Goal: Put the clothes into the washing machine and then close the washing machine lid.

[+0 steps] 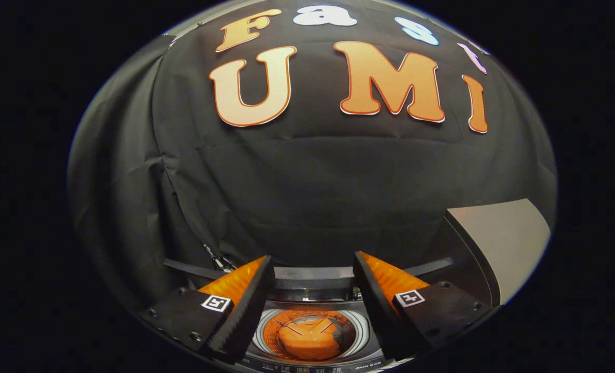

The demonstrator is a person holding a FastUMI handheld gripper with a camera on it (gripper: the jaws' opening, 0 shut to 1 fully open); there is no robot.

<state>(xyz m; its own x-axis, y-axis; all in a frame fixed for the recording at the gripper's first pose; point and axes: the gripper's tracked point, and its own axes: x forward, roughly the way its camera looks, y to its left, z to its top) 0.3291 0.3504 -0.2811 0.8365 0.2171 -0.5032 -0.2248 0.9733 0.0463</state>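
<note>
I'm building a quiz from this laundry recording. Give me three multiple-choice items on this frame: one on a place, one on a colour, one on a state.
1. Where is the washing machine drum?
A. below, between the tool's fingers
B. on the booth wall
C. on top of the lid

2. What colour is the inside of the drum?
A. blue
B. orange
C. green

3. How is the tool?
A. shut on clothes
B. shut on the lid
C. open, holding nothing

Answers: 1 A, the drum opening shows down in the gap between the fingers. 2 B, its inside looks orange. 3 C, the fingers stand wide apart; the raised lid is off to the right.
</note>
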